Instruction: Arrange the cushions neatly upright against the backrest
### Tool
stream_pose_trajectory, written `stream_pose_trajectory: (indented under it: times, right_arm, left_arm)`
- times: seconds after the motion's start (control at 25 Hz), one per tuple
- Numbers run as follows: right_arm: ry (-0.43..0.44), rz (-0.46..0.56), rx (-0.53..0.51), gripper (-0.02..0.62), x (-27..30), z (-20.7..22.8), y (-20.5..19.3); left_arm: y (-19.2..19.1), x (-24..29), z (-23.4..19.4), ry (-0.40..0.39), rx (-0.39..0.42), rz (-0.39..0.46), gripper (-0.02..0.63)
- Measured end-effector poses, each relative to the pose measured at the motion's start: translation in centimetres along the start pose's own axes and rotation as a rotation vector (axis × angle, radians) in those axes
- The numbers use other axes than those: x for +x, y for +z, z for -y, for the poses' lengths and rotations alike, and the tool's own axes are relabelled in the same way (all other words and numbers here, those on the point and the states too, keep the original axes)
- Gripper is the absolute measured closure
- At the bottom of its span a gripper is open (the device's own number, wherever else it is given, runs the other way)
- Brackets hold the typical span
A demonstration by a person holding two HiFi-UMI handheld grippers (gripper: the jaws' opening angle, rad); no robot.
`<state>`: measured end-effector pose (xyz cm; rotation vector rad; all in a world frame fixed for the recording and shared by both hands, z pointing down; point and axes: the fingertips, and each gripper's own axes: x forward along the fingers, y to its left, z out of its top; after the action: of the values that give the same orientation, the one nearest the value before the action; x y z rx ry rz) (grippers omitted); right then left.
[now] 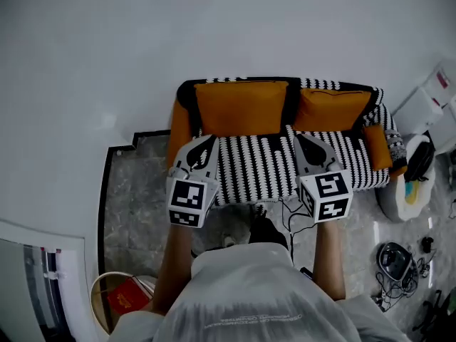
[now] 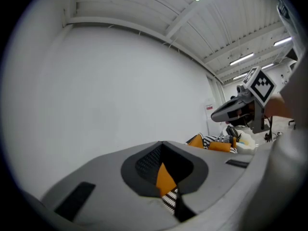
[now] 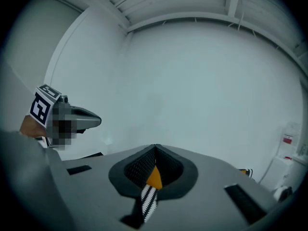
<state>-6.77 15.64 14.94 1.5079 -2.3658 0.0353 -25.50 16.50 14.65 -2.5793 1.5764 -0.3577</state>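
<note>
A wide orange fabric cushion (image 1: 241,107) and a shorter orange cushion (image 1: 331,110) are standing upright side by side along the backrest of the black-and-white striped sofa (image 1: 263,164), with small orange side cushions (image 1: 377,147) leaning at both arms. So the arranging is looking all but finished. The left gripper (image 1: 208,142) and right gripper (image 1: 302,140) are hovering over the seat's front edge, jaws pressed together on nothing — the seat between them is lying bare, while clutter (image 1: 417,166) is crowding the floor past the sofa's right end.
</note>
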Motion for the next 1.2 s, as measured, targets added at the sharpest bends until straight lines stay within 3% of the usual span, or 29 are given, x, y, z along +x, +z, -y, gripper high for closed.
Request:
stream_pose_trajectory:
  times: [0.16,0.48,1.2]
  right_arm:
    - [-0.02,0.016,0.016,0.592,-2.2,-0.2,0.2]
    - [-0.045,-0.009,-0.019,0.592,-2.9,0.2,0.1]
    - [-0.024,-0.047,-0.034,0.592,-0.9,0.8,-1.2]
  left_arm:
    - [1.7,-0.8,1.3,-0.02,0.001,0.036,0.592]
    - [1.9,-0.3,4.2,-0.08,0.036,0.03,0.592]
    - [0.1,1.0,3.0,-0.063,-0.003,-0.007,0.591]
